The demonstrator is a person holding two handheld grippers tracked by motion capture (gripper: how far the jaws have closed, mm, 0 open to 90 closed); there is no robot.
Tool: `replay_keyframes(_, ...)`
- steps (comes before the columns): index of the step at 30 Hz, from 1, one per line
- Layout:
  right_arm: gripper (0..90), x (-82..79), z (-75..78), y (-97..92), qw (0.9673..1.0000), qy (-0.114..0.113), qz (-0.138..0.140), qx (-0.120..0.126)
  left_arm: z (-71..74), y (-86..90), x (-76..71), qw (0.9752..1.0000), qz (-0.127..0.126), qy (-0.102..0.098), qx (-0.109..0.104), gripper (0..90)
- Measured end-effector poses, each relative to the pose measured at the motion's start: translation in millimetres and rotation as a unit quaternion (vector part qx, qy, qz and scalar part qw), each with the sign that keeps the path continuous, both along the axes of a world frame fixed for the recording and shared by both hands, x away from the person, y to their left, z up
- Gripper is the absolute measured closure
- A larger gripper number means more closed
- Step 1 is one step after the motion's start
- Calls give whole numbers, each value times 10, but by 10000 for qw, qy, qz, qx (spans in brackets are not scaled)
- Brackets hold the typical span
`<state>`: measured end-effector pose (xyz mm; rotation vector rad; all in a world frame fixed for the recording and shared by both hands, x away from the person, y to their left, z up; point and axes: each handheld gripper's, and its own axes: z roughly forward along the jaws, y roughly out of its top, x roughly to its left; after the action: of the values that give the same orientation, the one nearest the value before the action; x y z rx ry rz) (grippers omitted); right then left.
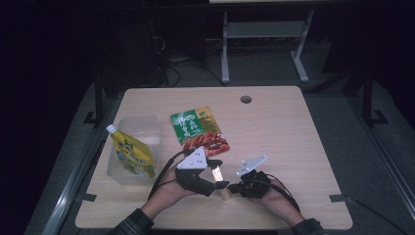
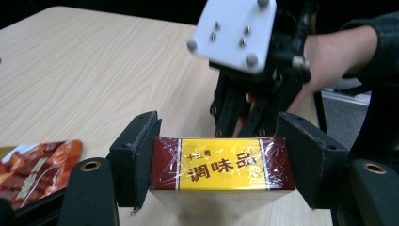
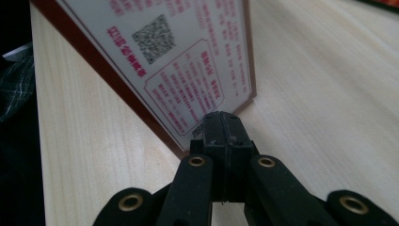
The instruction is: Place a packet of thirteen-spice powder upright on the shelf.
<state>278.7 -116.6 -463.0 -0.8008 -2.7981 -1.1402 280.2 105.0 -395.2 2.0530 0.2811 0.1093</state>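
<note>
Pale wood-grain rectangular desk [image 1: 293, 132], round cable hole [image 1: 246, 99] at 12 o'clock. Grey carpeted floor [image 1: 352, 127] around. White metal frame legs [image 1: 264, 44] beyond, in darkness.

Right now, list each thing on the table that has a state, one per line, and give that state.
Seasoning box: gripped between the left claw's pads, tilted, one edge down at the table.
Left claw: shut on the seasoning box.
Right claw: shut, tips against the box's printed face.
Yellow spout pouch: capped, leaning in the clear tub.
Green packet: lying flat.
Red snack packet: lying flat, overlapping the green one.
</note>
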Motion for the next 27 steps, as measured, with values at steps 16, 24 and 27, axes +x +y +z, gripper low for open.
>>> replay_keyframes(16, 900, -6, -34, 5, 9999, 98, 61, 4, -8, -72, 21, 9999, 20, 44, -96, 309)
replay_keyframes(24, 899, -2, -40, -1, 9999, 132, 60, 59, 40, -36, 9, 9996, 81, 73, -276, 255)
replay_keyframes(27, 899, -4, -36, -5, 9999, 129, 50, 36, 82, -1, 7, 9993, 142, 50, -346, 248)
